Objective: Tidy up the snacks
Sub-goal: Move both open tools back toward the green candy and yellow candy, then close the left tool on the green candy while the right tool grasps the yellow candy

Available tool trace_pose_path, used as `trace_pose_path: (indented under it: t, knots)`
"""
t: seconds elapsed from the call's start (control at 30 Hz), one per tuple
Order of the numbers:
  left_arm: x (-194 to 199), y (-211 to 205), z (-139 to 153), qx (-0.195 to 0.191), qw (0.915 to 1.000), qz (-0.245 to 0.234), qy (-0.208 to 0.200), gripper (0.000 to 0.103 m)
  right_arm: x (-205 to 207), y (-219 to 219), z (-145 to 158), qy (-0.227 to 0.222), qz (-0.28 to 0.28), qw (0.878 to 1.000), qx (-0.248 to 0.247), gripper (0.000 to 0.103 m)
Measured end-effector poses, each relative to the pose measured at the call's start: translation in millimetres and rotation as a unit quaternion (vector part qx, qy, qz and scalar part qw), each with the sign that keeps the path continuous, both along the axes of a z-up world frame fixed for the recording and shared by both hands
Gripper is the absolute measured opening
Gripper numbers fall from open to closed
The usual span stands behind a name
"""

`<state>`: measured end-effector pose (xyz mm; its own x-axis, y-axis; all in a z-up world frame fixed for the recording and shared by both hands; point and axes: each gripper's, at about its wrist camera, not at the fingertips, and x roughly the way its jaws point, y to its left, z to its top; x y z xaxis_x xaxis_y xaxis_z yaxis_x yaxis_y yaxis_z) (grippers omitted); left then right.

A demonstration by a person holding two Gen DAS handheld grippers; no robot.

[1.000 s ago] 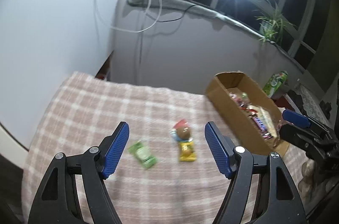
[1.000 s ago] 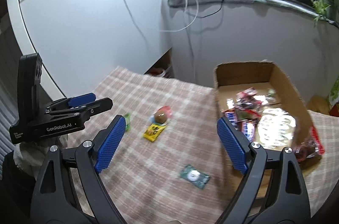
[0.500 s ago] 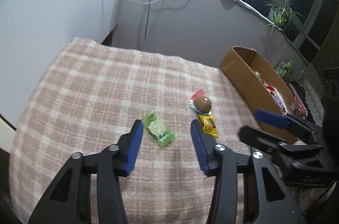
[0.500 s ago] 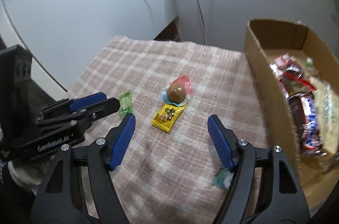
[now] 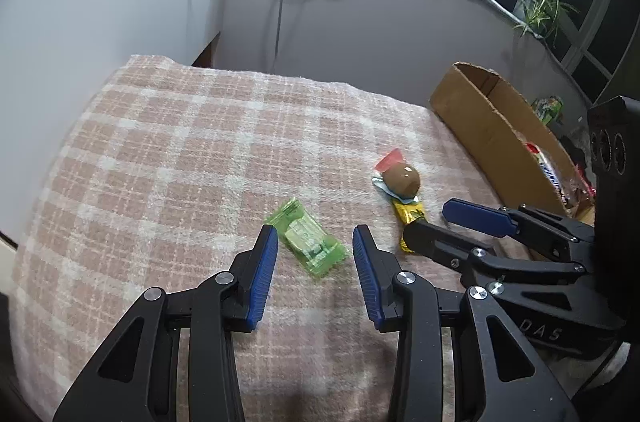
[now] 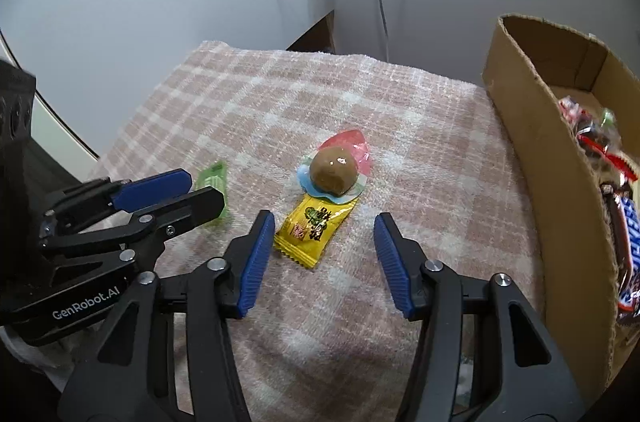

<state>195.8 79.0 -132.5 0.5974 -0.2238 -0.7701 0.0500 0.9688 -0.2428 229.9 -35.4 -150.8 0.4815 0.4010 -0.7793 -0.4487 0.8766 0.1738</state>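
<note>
My left gripper (image 5: 314, 248) sits spread around the green candy (image 5: 307, 237), my right gripper (image 6: 324, 236) spread just short of the yellow packet (image 6: 314, 225), brown ball (image 6: 334, 169) beyond, snack box (image 6: 532, 126) at 2 o'clock.

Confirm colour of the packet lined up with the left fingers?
Translucent green packet; clearest in the left wrist view.

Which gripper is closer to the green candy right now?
Left. The left gripper has its open jaws on either side of the green candy. The right gripper is off to its right, open over the yellow candy.
</note>
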Motion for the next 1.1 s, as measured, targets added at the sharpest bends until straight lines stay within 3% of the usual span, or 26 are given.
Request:
trace_pose_path:
  t: [0.2, 0.47, 0.53, 0.57, 0.6, 0.67, 0.77, 1.1]
  knots:
    - [8, -5, -5, 0.017, 0.9998, 0.0, 0.007, 0.035, 0, 4, -1, -0.013, 0.013, 0.999, -0.036, 0.043]
    - [11, -21, -10, 0.079, 0.9967, -0.015, 0.005, 0.035, 1, 3, -2, -0.019, 0.02, 0.999, -0.045, 0.04]
    - [10, -23, -11, 0.095, 0.9953, -0.017, 0.002, 0.035, 1, 4, -2, -0.022, 0.021, 0.998, -0.049, 0.035]
    - [10, -23, -11, 0.096, 0.9952, -0.018, 0.001, 0.033, 1, 4, -2, -0.022, 0.022, 0.998, -0.05, 0.025]
    - [9, -22, -11, 0.098, 0.995, -0.015, -0.001, 0.026, 1, 3, -2, -0.021, 0.021, 0.998, -0.049, 0.025]
    - [8, -17, -12, 0.094, 0.9955, -0.01, -0.002, 0.02, 2, 1, -1, -0.019, 0.021, 0.999, -0.044, 0.025]
    - [8, -9, -12, 0.072, 0.9973, -0.009, -0.001, 0.019, 1, -2, -1, -0.019, 0.019, 0.999, -0.039, 0.025]
    - [-8, 1, -6, 0.055, 0.9984, 0.002, -0.008, 0.019, -15, -20, 8, -0.023, 0.012, 1.0, -0.013, 0.025]
